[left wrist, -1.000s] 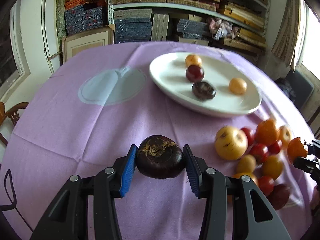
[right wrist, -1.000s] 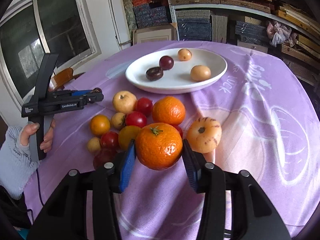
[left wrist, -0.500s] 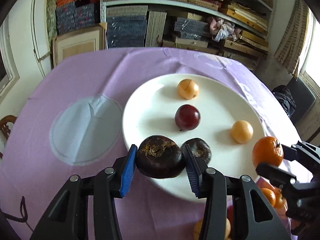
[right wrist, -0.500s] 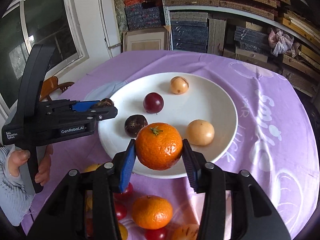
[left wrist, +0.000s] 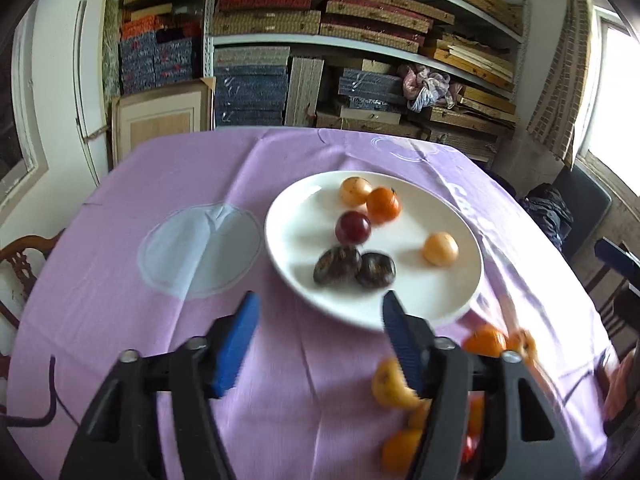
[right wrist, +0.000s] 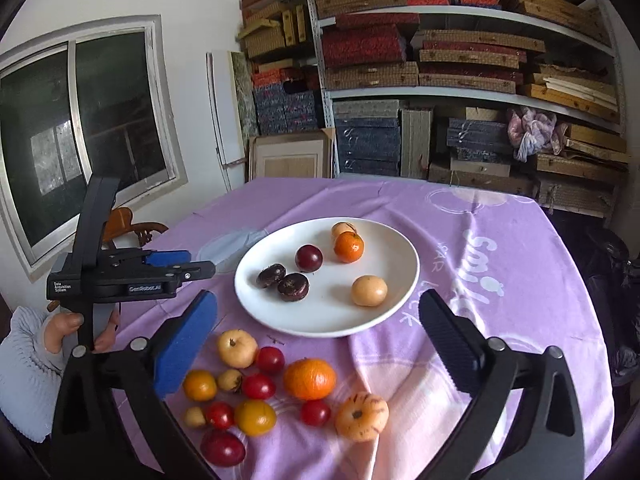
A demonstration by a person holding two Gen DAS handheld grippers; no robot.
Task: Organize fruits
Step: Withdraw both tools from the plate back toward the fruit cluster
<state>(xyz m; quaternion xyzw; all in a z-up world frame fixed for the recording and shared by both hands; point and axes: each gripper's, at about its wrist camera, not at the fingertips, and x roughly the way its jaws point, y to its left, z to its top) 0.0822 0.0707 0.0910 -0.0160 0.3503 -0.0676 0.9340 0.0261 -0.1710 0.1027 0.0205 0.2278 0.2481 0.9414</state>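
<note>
A white plate [left wrist: 304, 220] [right wrist: 384, 252] holds two dark fruits side by side [left wrist: 338, 264] [right wrist: 293, 286], a red plum [left wrist: 353, 227], a mandarin [left wrist: 383, 204] [right wrist: 349, 247] and two pale yellow fruits [left wrist: 440, 249]. My left gripper [left wrist: 320, 304] [right wrist: 200, 265] hangs above the plate's near-left edge. Its jaws are opening with nothing between them. My right gripper [right wrist: 318, 304] is raised over the plate's near rim, its jaws opening wide and empty. Several loose fruits [right wrist: 309, 379] [left wrist: 394, 384] lie on the purple cloth in front of the plate.
The round table carries a purple cloth [right wrist: 500, 320] with a pale blue patch [left wrist: 200, 248] left of the plate. A hand in a grey sleeve [right wrist: 24, 360] grips the left tool. Shelves of boxes [right wrist: 400, 80] fill the far wall; a wooden chair [left wrist: 24, 256] stands at the left.
Both grippers have let go of their fruit. The dark fruit now lies beside the other dark one, the mandarin sits at the plate's far side, and both grippers have lifted and drawn back.
</note>
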